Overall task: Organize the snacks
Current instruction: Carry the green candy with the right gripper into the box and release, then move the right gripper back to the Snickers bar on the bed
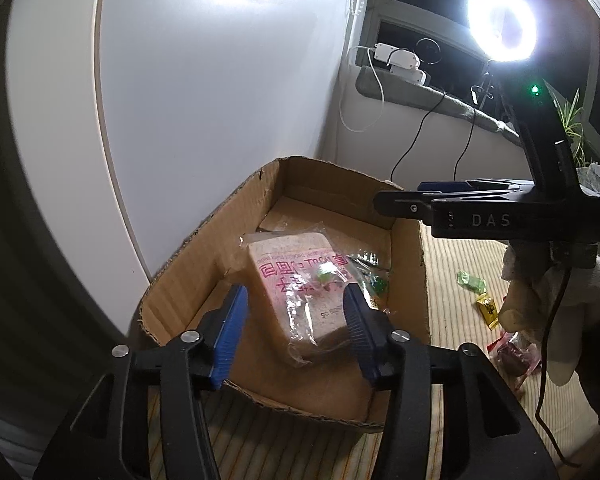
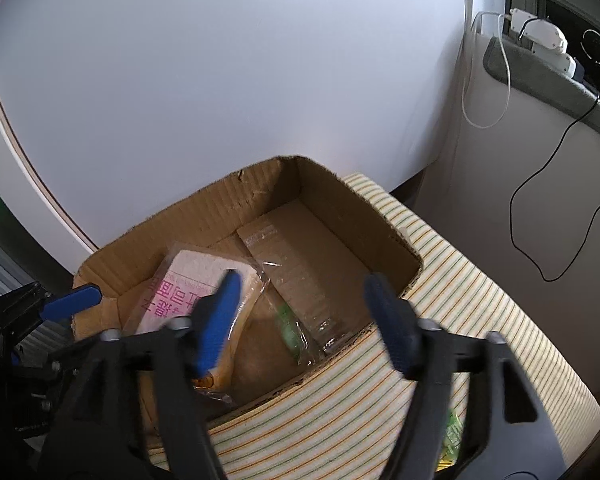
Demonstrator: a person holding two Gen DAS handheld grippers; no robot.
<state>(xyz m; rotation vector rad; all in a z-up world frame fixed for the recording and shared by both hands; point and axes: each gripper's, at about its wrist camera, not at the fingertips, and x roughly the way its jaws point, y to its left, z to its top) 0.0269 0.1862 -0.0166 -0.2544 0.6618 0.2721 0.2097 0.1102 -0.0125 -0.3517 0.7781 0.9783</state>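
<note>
Behind everything, a broad white panel [image 1: 220,80], upright, filling most of both views. Below it, a striped cloth surface [image 2: 440,280], seen widest from the right wrist. On that cloth, an open cardboard box [image 1: 172,280] with torn rim edges, close against the panel. Inside the box, a flat cracker pack [image 1: 296,280] in clear wrap with pink lettering, lying tilted on the floor of the box; beside it a small green-printed wrapped snack [image 2: 288,328], plain from the right wrist, partly hidden by the pack and the claw from the left. Only from the left wrist: a glaring ring lamp [image 1: 502,20] up at the right, a gloved hand [image 1: 548,304] gripping the right claw [image 1: 400,196], which reaches in level over the box's far right wall, and loose snacks on the cloth outside the box, a green wrapper [image 1: 471,281], a yellow one [image 1: 487,310], a dark red one [image 1: 512,356]. Only from the right wrist: the left claw [image 2: 72,300] poking in at the box's left rim. Left claw released, blue pads apart and clear of the pack, which lies below and between them. Right claw likewise released, pads wide over the box, nothing held. On the grey sill [image 1: 412,92], white adapters and trailing cables.
</note>
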